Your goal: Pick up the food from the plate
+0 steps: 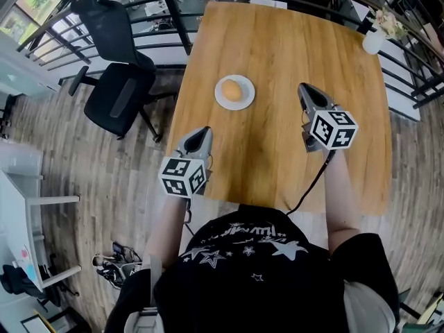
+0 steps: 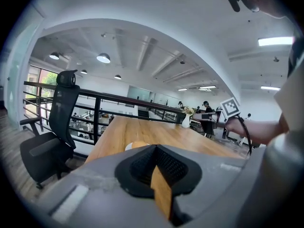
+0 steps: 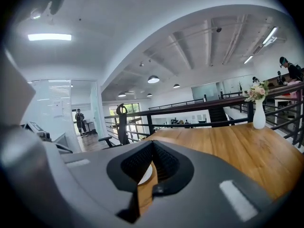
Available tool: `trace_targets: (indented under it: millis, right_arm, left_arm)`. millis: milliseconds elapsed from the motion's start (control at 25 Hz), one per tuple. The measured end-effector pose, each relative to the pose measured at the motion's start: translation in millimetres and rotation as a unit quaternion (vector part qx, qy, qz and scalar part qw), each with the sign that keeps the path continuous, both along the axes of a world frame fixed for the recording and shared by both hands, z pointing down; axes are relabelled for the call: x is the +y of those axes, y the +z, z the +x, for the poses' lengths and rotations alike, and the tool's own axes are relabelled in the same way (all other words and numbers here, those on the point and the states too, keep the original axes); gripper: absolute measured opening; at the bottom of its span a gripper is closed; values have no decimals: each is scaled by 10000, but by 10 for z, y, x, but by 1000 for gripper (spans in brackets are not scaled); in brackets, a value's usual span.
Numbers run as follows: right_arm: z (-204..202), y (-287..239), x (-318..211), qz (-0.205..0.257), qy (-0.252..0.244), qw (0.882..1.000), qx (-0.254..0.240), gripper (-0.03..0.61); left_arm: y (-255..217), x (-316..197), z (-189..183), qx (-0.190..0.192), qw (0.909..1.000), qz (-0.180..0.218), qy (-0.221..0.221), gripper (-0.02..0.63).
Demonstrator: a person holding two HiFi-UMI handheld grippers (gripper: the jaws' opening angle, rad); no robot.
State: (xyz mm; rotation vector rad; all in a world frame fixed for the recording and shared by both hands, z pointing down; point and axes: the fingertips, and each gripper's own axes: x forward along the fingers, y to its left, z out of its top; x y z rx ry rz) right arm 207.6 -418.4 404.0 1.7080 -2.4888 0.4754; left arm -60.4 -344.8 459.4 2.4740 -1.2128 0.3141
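Observation:
A round golden-brown bun [image 1: 233, 90] lies on a small white plate [image 1: 220, 100] near the left-middle of the wooden table [image 1: 277, 54]. My left gripper [image 1: 202, 132] hovers over the table's near left corner, below the plate, with its jaws together and nothing between them. My right gripper [image 1: 306, 89] is to the right of the plate, about level with it, also shut and empty. In the left gripper view the bun [image 2: 139, 145] peeks just over the shut left gripper [image 2: 155, 147]. In the right gripper view a sliver of the plate [image 3: 146, 175] shows under the shut right gripper [image 3: 152, 143].
A black office chair [image 1: 118, 82] stands left of the table beside a dark railing [image 1: 173, 12]. A white vase with flowers [image 1: 375, 39] sits at the table's far right corner. A white desk [image 1: 17, 207] is at the far left on the wooden floor.

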Motion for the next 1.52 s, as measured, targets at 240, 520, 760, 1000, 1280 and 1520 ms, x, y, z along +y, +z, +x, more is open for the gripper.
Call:
trace_targets:
  millis: [240,520,760,1000,1280,1520]
  right_arm:
    - [-509,149,-405,43,-508,9984,-224,2]
    - [-1011,598,-695,-335,-991,9944,141,107]
    - [-1227,956,-799,-670,-1318,9888,223,223]
    - [-1543,1237,-857,-959,-1584,9827,-7,330]
    - [-1731,1534,-970,-886,-1419,9835,686,413]
    - [-1835,1782,-1042,-980,-1476,9787,1037,413]
  left_arm:
    - [30,-242,-133,6,9996,-42,-292,2]
    - [176,-466,-190,21,9985,-242,-495,2]
    - [346,-526,-137,-2,9969,-487,-619,0]
    - [475,-531,-143,-72,9944,-709,-779,1]
    - [665,-518,-230,-69,9912,-903,-961,0]
    - [790,-490,-269,-73,9885,-1062,-1075,0]
